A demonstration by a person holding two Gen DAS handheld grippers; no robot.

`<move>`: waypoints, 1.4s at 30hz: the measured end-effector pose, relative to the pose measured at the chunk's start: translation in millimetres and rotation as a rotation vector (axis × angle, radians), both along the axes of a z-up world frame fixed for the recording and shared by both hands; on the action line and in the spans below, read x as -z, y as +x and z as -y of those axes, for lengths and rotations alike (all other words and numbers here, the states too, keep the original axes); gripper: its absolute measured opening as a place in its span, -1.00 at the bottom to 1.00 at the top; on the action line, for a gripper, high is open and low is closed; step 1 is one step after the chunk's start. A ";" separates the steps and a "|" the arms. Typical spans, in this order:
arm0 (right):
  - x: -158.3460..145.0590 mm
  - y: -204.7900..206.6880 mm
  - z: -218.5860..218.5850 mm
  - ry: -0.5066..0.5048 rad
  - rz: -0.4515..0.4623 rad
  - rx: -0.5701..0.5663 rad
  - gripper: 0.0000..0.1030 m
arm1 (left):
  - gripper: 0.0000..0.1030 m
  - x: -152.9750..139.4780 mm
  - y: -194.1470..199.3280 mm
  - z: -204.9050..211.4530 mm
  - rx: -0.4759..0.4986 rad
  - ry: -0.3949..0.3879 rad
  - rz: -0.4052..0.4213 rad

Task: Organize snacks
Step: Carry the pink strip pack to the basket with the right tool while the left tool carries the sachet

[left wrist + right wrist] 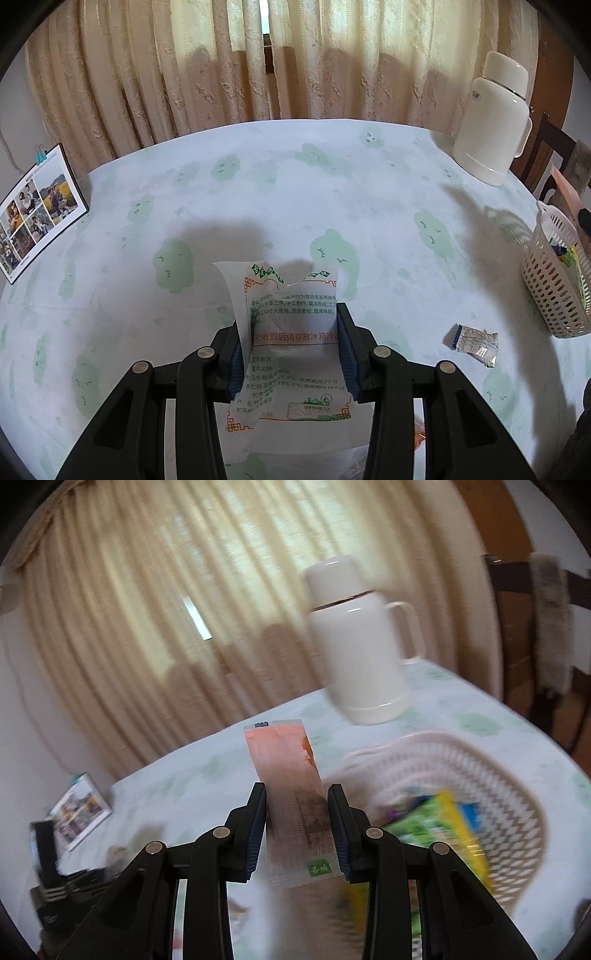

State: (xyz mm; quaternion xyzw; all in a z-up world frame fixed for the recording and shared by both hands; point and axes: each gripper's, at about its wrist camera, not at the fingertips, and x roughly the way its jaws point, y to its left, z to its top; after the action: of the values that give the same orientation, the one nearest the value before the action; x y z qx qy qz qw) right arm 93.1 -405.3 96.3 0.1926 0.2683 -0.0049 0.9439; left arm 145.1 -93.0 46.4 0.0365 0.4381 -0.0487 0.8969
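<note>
Nearest the left wrist camera, the left gripper (291, 350) has its jaws clamped on a white printed snack bag (295, 332), which stands up between the pads above the green-patterned tablecloth (258, 206). At about four o'clock from it, a small silver wrapped sweet (472, 343) lies loose on the cloth, and farther out at three o'clock stands the white perforated basket (554, 288), already holding a few colourful packets. A white thermos jug (491, 122) sits beyond at one o'clock, and a photo calendar (40, 210) at nine o'clock. In the right wrist view, the right gripper (297, 830) is clamped on a long pink stick pack (291, 786), with the basket (461, 768) near at two to three o'clock and the jug (362, 642) behind it. That view is smeared, so the hand looks to be swinging fast; the likely trouble is the slim pack sliding in the pads or catching the basket rim and landing outside. The limp bag could also fold and snag on the rim when dropped in.
</note>
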 end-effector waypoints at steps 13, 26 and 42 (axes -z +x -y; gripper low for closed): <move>10.5 -13.2 46.0 0.050 -0.044 0.193 -0.03 | -0.24 0.9 -2.1 5.6 0.013 -0.006 -0.004; 13.1 -15.7 55.0 0.057 -0.051 0.217 -0.03 | -0.24 -3.0 -10.9 19.4 0.049 -0.018 0.010; 3.8 -33.6 59.9 0.052 0.008 0.241 -0.02 | -0.24 -41.9 -11.2 85.1 0.195 -0.123 0.022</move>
State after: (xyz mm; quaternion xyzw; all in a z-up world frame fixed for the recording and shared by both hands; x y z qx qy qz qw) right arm 59.5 -465.2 92.5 0.2478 0.2397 -0.1104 0.9322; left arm 133.9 -178.1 88.3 0.0246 0.4188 -0.1621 0.8932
